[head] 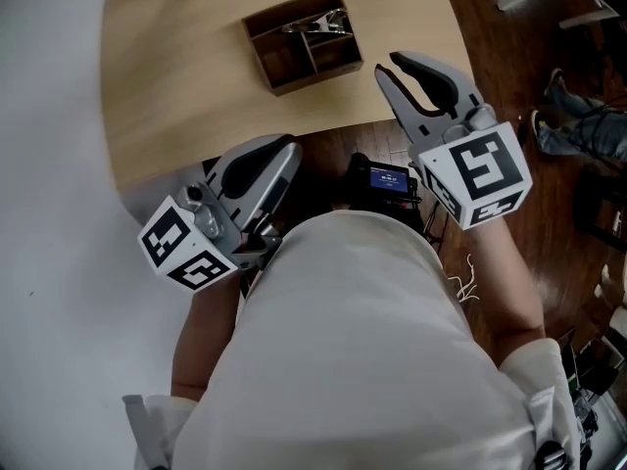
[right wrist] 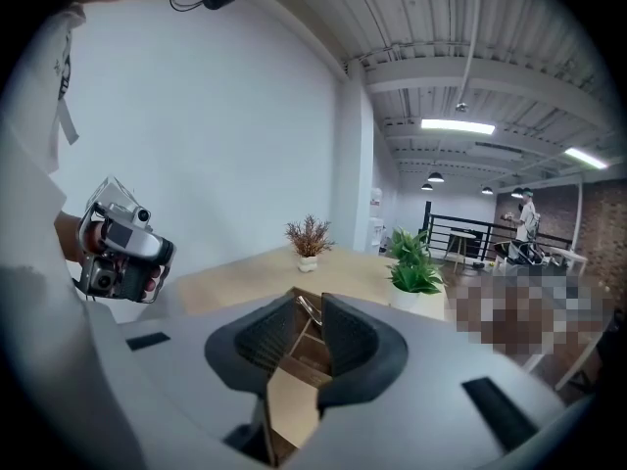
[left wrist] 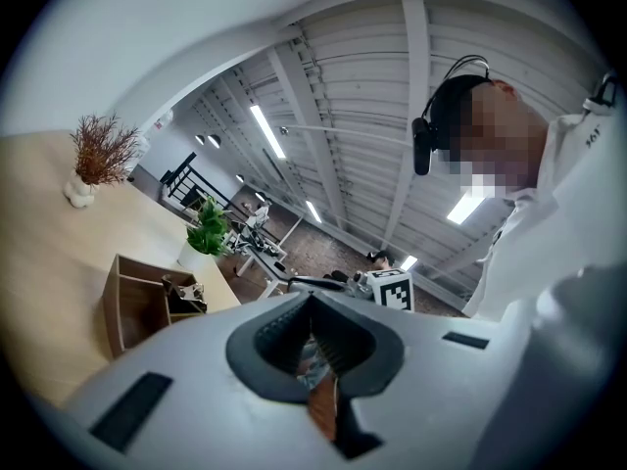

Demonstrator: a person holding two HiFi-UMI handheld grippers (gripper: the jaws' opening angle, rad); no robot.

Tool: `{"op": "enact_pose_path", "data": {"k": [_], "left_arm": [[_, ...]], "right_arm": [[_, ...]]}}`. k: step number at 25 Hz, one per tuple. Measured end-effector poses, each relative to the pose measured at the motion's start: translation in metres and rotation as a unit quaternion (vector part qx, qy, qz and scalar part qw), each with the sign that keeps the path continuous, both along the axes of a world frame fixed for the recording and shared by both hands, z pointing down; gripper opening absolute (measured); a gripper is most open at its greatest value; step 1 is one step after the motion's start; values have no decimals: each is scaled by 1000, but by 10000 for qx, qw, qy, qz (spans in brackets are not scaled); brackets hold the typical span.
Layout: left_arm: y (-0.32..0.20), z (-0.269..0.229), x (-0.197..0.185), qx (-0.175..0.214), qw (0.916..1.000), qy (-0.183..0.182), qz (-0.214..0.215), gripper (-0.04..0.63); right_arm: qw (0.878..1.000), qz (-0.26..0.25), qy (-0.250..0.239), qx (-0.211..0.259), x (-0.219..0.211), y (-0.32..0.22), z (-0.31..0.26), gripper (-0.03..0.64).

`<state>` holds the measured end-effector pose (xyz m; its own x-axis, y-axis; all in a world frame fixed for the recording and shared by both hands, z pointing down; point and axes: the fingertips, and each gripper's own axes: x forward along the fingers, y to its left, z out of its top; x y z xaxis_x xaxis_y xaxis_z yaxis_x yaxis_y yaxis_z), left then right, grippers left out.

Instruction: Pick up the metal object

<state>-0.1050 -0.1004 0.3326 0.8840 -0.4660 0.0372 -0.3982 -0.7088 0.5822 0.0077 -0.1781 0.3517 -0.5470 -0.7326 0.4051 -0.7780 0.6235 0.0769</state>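
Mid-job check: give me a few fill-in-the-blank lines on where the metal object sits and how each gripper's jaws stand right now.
1. The shiny metal object lies ___ the brown wooden divided box on the light wooden table.
2. The right gripper has its jaws ___, with nothing between them.
3. The left gripper has its jaws ___, holding nothing.
4. In the head view, the ___ gripper's tips are closer to the box.

Missing words: inside; apart; shut; right
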Motion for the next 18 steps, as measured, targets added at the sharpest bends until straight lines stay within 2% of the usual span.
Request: {"op": "enact_pose_path", "data": {"k": [10,12,13,18], "left_arm": [[11,0,-6,41,9997,111,237,-3],[18,-1,-12,41,9994,125,308,-3],[22,-2,-16,45,9993,132,346,-3],[36,-1,-28,52,9986,178,494,-3]], "right_arm": [[9995,307,-30,50,2,23,-9,73],[9990,441,-51,65,0,32,-12,12],[9988,488,-52,76,-2,38,-14,2],[9979,645,22,105,-13,58,-16,0]]}}
